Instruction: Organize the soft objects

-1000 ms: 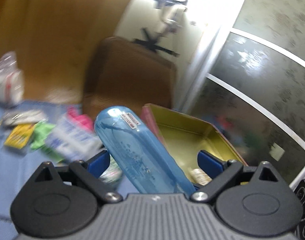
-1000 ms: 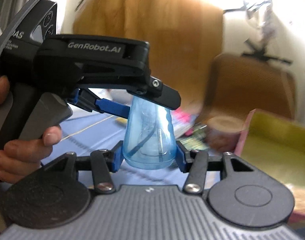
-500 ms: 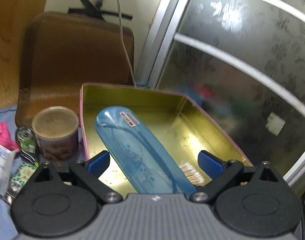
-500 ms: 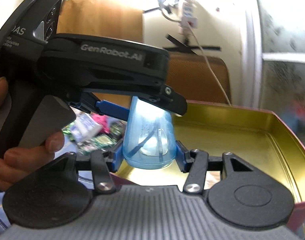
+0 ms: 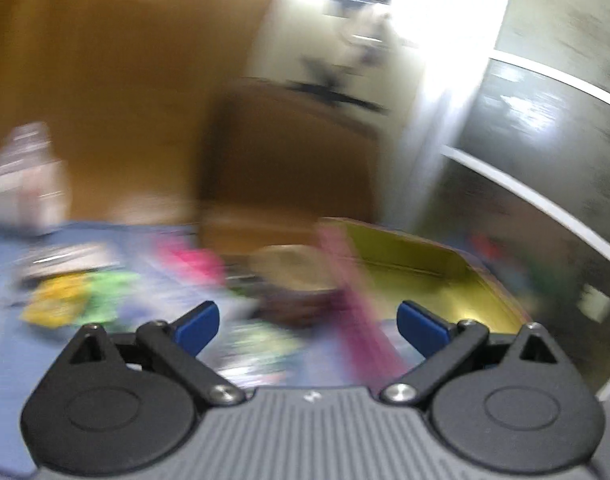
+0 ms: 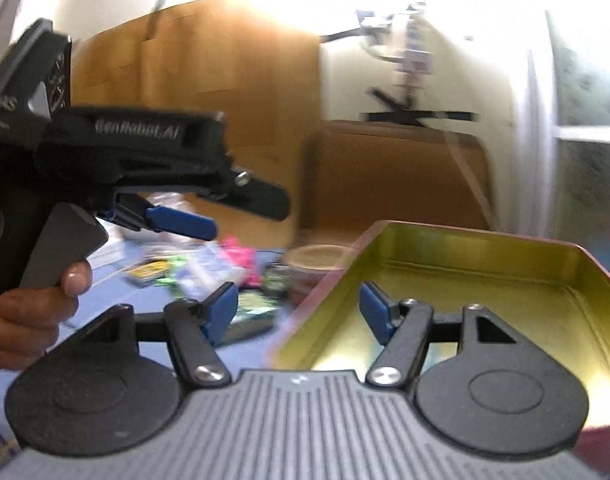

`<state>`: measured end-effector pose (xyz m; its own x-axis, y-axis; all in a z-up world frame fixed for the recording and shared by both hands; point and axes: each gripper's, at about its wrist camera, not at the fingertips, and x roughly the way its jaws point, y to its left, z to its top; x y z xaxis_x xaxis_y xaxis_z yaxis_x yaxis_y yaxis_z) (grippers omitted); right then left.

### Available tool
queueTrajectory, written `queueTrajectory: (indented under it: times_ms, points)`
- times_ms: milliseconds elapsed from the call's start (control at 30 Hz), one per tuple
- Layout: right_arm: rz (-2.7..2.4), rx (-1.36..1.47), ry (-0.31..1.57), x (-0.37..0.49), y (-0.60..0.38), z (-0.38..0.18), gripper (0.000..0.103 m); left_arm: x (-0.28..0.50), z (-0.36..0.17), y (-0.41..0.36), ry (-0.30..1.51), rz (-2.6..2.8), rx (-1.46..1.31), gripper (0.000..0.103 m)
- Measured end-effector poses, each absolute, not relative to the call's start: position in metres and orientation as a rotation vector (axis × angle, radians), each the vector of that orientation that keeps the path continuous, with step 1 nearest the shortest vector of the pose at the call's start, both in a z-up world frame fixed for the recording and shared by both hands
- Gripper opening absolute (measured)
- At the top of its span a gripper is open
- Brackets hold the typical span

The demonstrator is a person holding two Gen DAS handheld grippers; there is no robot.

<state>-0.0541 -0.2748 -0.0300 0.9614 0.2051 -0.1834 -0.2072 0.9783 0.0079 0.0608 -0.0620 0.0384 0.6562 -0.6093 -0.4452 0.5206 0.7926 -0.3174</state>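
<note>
While both pairs of tongs stand apart with nothing between their blue pads, the gold-lined tin (image 6: 485, 280) sits at the surface's right edge, its near wall under the right tongs (image 6: 299, 308). Soft packets (image 6: 209, 268) lie scattered on the blue surface (image 6: 105, 300) beyond the left tongs (image 5: 307, 320). Motion blur smears the left view, so the packets there cannot be identified. The tin's floor near the tongs is hidden.

My left claw (image 5: 308, 322) gapes wide, nothing between its blue tips. Everything is blurred: a gold tin (image 5: 445, 276) at right of center, bright packets (image 5: 81, 296) on blue cloth (image 5: 9, 328) at left.
</note>
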Motion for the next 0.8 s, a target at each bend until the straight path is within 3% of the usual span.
queueTrajectory:
  times_ms: [233, 333, 400, 667, 800]
  points:
    - [0.441, -0.038, 0.305, -0.006, -0.197, -0.026, 0.07, 0.098, -0.009, 0.065, 0.608, -0.21, -0.173, 0.099]
    - [0.469, 0.023, 0.35, 0.039, -0.172, -0.014, 0.076, 0.107, -0.024, 0.095, 0.62, -0.165, -0.248, 0.099]
    - [0.459, 0.066, 0.383, 0.077, -0.156, -0.003, 0.084, 0.112, -0.029, 0.103, 0.63, -0.179, -0.32, 0.098]
    - [0.297, 0.116, 0.636, 0.223, -0.111, -0.009, 0.087, 0.111, -0.03, 0.109, 0.631, -0.175, -0.342, 0.099]
    - [0.299, 0.197, 0.771, 0.263, -0.113, -0.031, 0.1, 0.111, -0.03, 0.107, 0.636, -0.175, -0.327, 0.101]
